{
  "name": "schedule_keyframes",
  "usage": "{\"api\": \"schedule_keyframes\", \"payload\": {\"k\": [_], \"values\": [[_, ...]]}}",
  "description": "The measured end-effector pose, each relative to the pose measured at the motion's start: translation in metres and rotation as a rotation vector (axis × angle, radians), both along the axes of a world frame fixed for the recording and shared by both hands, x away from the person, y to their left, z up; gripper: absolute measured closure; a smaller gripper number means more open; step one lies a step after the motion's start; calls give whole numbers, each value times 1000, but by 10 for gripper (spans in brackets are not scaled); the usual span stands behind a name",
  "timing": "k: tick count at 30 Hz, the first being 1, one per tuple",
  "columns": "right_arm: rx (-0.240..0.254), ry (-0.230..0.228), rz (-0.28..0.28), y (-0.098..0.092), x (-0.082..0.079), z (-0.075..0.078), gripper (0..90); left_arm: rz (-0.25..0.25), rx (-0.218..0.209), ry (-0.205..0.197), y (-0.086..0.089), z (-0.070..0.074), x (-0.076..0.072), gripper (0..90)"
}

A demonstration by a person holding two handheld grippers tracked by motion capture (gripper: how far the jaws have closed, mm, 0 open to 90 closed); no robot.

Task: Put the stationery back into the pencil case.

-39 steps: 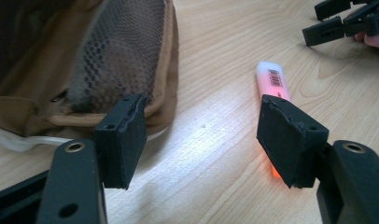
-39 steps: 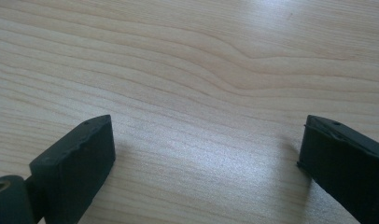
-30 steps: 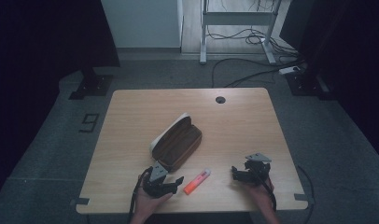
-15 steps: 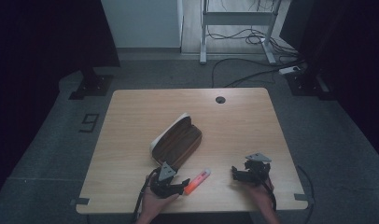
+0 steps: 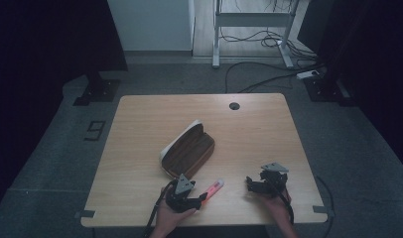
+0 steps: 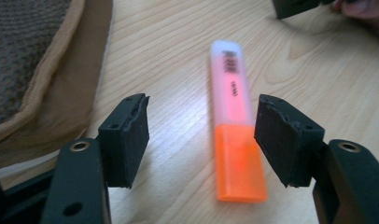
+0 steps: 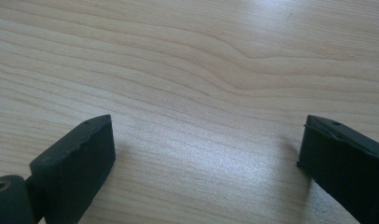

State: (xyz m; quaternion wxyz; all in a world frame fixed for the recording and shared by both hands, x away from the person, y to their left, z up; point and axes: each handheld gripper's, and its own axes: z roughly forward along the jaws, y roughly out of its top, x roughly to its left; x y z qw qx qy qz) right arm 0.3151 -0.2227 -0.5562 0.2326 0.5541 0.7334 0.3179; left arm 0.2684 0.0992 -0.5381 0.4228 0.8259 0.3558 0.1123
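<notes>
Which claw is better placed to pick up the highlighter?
Left. The left claw is open with the orange and pink plastic highlighter lying between its pads, untouched. The right claw sits open over bare wooden table, farther off.

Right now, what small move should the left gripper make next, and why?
Probably ease the left gripper slightly forward and close. Its open jaws already flank the highlighter, which lies flat on the table untouched; the orange cap sits nearer one pad.
</notes>
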Motion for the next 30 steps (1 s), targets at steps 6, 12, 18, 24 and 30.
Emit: {"api": "schedule_keyframes", "payload": {"k": [6, 12, 18, 24, 30], "values": [[0, 0, 0, 0, 0, 0, 33, -21, 13, 3, -6, -1, -3, 351], [0, 0, 0, 0, 0, 0, 32, -39, 66, 1, -16, -8, -6, 385], [0, 0, 0, 0, 0, 0, 33, -40, 105, 5, -20, -9, -7, 441], [0, 0, 0, 0, 0, 0, 33, -29, 122, 4, -20, -9, -8, 509], [-1, 0, 0, 0, 0, 0, 33, -30, 121, 0, -19, -9, -9, 647]]}}
